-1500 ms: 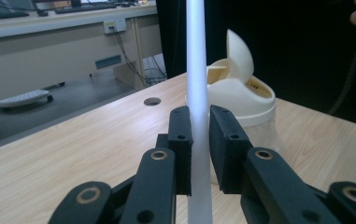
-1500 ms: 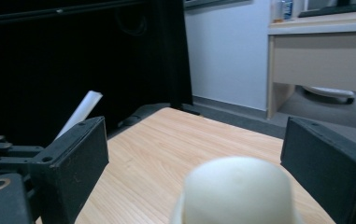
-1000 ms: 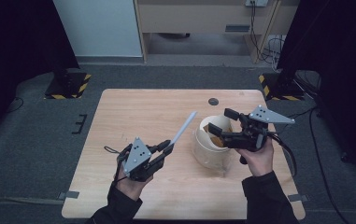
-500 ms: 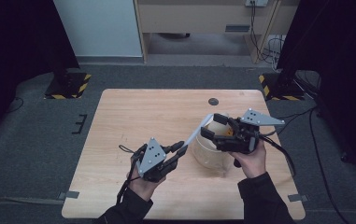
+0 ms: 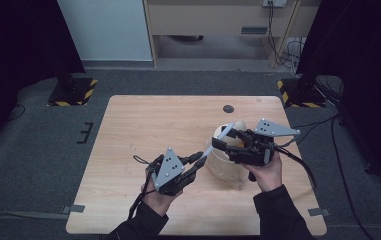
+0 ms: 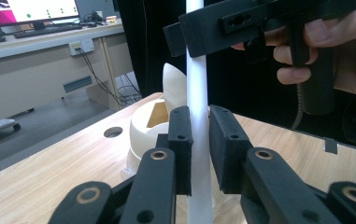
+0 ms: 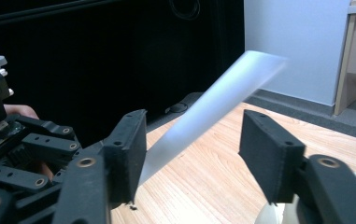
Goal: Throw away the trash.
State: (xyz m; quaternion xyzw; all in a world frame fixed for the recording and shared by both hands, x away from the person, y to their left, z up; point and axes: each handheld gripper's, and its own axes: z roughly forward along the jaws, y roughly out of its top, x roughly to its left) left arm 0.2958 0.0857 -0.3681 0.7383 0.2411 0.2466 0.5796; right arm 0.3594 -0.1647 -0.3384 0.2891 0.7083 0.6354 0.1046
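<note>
On the left of the high view, the left gripper (image 5: 198, 159) is sitting low over the counter (image 5: 143, 125), clenched on the lower end of a white tube (image 5: 218, 140). In the left gripper view its two black pads are pressing the tube (image 6: 199, 154) from both sides, and the tube is running straight up between them. From that grip the tube is slanting up and to the right, passing over the near rim of a cream bowl (image 5: 225, 170) that is standing on the counter just right of the left gripper. Further right, the right gripper (image 5: 223, 140) is hovering above the bowl with its jaws around the tube's upper end. Its jaws have just been closing, yet in the right gripper view the tube (image 7: 203, 121) is lying between them with a clear gap beside the right-hand pad, so it is not gripping yet. A small dark disc (image 5: 228, 108) is lying near the counter's far edge.
</note>
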